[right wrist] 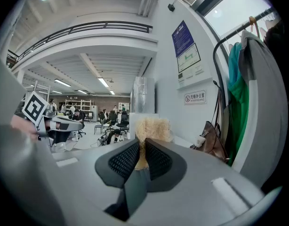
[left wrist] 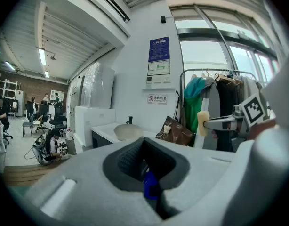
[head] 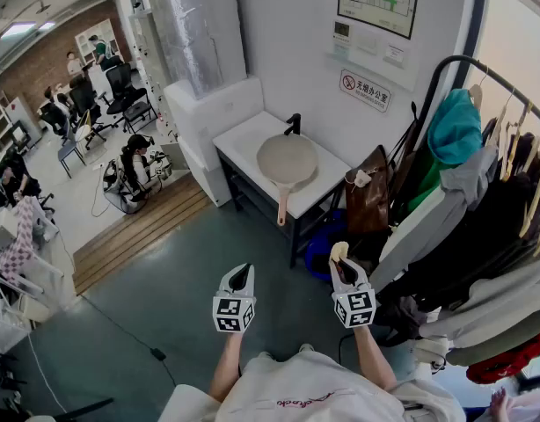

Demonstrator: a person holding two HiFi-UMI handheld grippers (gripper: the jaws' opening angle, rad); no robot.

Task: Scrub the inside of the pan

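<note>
The beige pan (head: 286, 160) lies on a white table (head: 241, 141) against the wall, its long handle pointing toward me; the left gripper view shows the pan (left wrist: 127, 132) far ahead. Both grippers hover over the grey floor, well short of the table. My left gripper (head: 242, 272) (left wrist: 143, 147) has its jaws together with nothing between them. My right gripper (head: 339, 256) (right wrist: 142, 147) is shut on a pale yellow sponge (head: 339, 250) (right wrist: 153, 127), which sticks out past the pads. From the left gripper view the sponge (left wrist: 203, 122) shows at the right.
A black faucet (head: 293, 123) stands behind the pan. A brown bag (head: 371, 192) and a clothes rack (head: 481, 174) full of garments crowd the right. White boxes (head: 213, 117) flank the table's left; a blue bin (head: 323, 249) sits below. A cable (head: 120, 332) crosses the floor.
</note>
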